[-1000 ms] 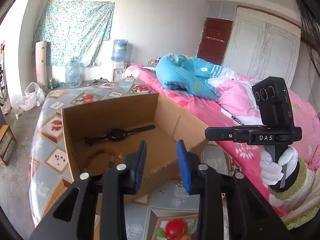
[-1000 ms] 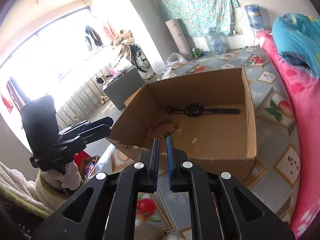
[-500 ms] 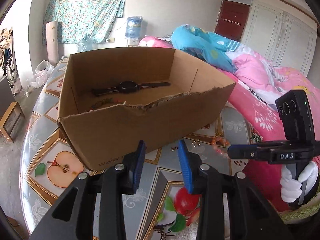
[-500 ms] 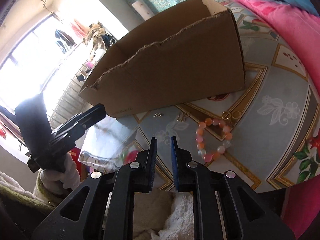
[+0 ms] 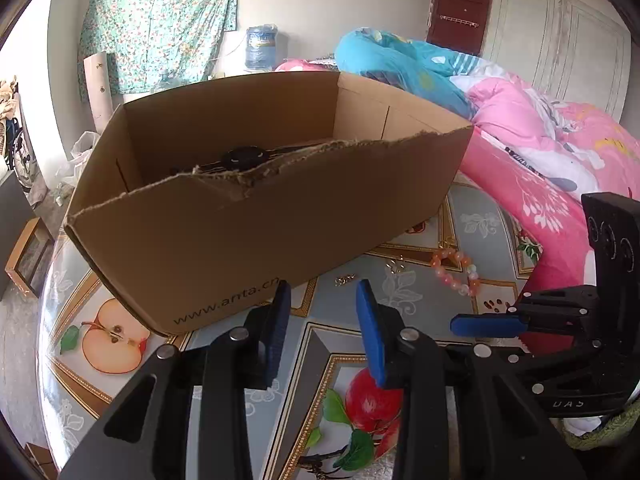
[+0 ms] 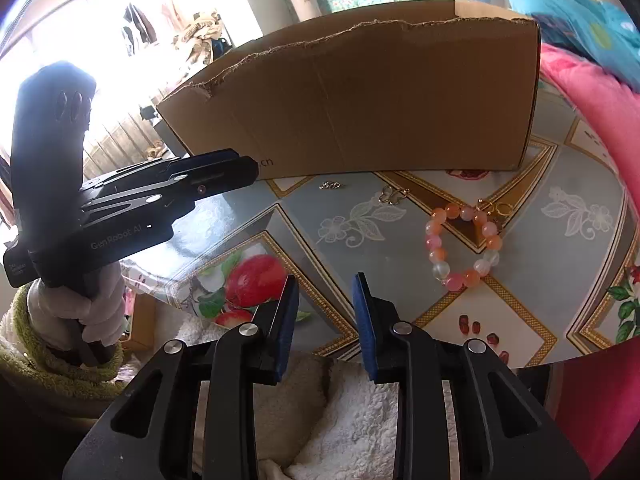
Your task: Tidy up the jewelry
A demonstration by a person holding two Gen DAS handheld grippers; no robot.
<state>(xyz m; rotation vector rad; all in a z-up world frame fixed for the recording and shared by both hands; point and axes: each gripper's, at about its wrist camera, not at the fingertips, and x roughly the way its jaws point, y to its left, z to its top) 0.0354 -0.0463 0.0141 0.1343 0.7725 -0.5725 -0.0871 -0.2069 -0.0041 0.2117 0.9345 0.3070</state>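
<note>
A brown cardboard box stands on the table, with a black watch showing over its torn front rim. In front of the box lie a pink and orange bead bracelet and small gold earrings. My left gripper hovers open just before the box's front wall, with nothing between its blue pads. My right gripper hangs low over the table's near edge, left of the bracelet. Its jaws are opening and hold nothing. In the right wrist view the box hides its own inside.
The table has a glossy cloth printed with fruit. A bed with a pink quilt runs along the table's right side. A white fluffy garment lies below the right gripper. A gold butterfly piece rests near the box.
Both grippers have come down from above the box to table level in front of it. The right jaws have gone from nearly shut to parted. The bracelet has come into view.
</note>
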